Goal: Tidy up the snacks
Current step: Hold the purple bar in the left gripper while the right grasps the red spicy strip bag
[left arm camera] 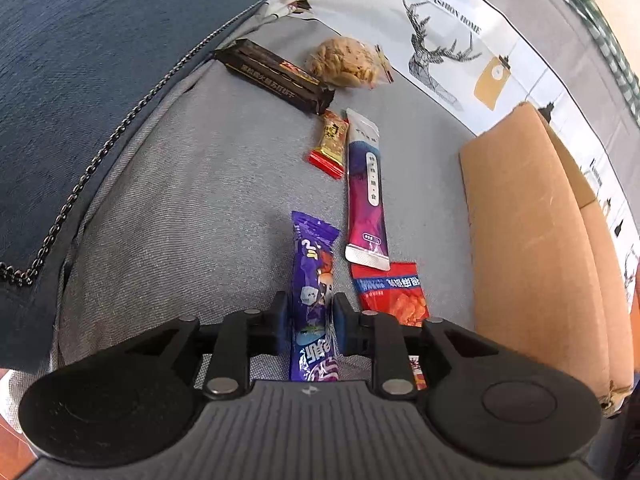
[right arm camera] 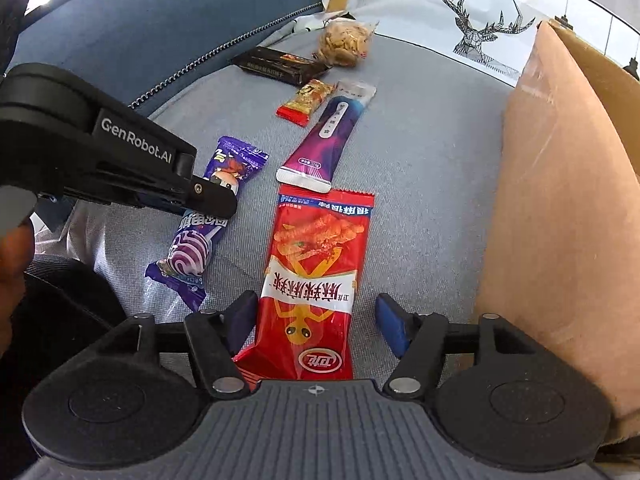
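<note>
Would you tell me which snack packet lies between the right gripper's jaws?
The red packet, printed with a yellow frog; the purple one sits under the other gripper.

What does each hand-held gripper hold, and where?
Right hand-held gripper: nothing; its open jaws straddle the red packet. Left hand-held gripper: pads flank the middle of the purple packet; grip cannot be told.

Left wrist view: purple lollipop wrapper [left arm camera: 310, 280] lower end hidden under the left gripper [left arm camera: 310, 320] body; pad contact unclear. Red snack bag [left arm camera: 390, 292] half covered by the gripper linkage and the pink stick pack [left arm camera: 366, 192]. Cardboard box [left arm camera: 532, 240] cut off at right edge, inside not visible. Right wrist view: red bag bottom hidden below the right gripper [right arm camera: 316, 320]. Print on dark bar [right arm camera: 276, 65] too small to read.
</note>
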